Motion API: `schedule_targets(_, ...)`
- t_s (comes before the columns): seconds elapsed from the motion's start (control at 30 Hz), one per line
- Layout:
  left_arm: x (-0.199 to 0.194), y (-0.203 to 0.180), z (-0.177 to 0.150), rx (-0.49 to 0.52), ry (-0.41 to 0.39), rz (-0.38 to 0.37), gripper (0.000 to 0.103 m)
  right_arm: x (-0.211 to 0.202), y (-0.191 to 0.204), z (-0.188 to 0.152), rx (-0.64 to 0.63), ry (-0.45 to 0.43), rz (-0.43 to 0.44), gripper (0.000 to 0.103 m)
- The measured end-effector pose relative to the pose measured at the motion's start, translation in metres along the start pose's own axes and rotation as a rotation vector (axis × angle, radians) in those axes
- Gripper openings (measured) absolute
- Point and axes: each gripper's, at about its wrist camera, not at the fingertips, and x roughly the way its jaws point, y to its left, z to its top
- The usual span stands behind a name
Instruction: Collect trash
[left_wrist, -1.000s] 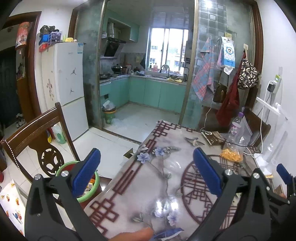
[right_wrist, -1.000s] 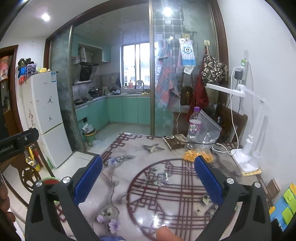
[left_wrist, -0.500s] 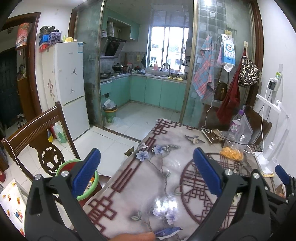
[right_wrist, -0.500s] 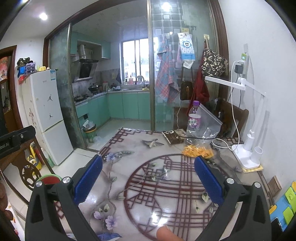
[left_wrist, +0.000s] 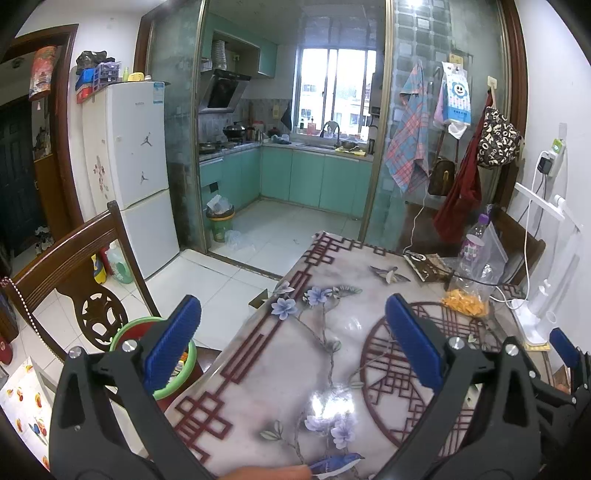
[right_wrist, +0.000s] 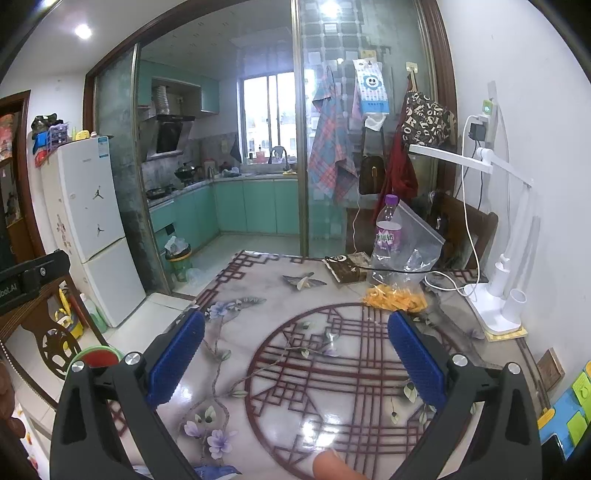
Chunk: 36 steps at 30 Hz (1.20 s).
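At the far right of the patterned table (left_wrist: 317, 354) lie a clear plastic bag with orange scraps (left_wrist: 467, 301), an empty bottle with a purple cap (left_wrist: 472, 243) and a dark wrapper (left_wrist: 424, 266). They also show in the right wrist view: the bag (right_wrist: 397, 295), the bottle (right_wrist: 386, 236) and the wrapper (right_wrist: 345, 267). My left gripper (left_wrist: 291, 325) is open and empty above the table's left edge. My right gripper (right_wrist: 295, 339) is open and empty above the table's middle. A green-rimmed bin (left_wrist: 122, 332) stands on the floor left of the table.
A wooden chair (left_wrist: 70, 258) stands left of the table. A white desk lamp (right_wrist: 495, 288) with its cable stands at the table's right edge by the wall. A fridge (left_wrist: 129, 170) and a kitchen waste bin (left_wrist: 219, 221) are farther back. Another chair (right_wrist: 465, 229) is behind the bag.
Both grippers have tilted slightly, so the table and the trash sit a little lower and farther in view. Both stay open and empty.
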Motion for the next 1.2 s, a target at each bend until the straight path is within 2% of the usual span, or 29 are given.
schedule_targets(0.9, 0.008, -0.008, -0.007, 0.042, 0.003, -0.018, 0.098, 0.01, 0.0, -0.005, 0.006, 0.024, 0.008, 0.096)
schedule_targets(1.07, 0.027, -0.012, -0.015, 0.052, 0.051, -0.025, 0.098, 0.021, -0.007, -0.013, 0.014, 0.055, -0.011, 0.096)
schedule_targets(1.2, 0.063, -0.014, -0.037, 0.047, 0.127, -0.034, 0.098, 0.044, -0.028, -0.034, 0.033, 0.132, -0.074, 0.096)
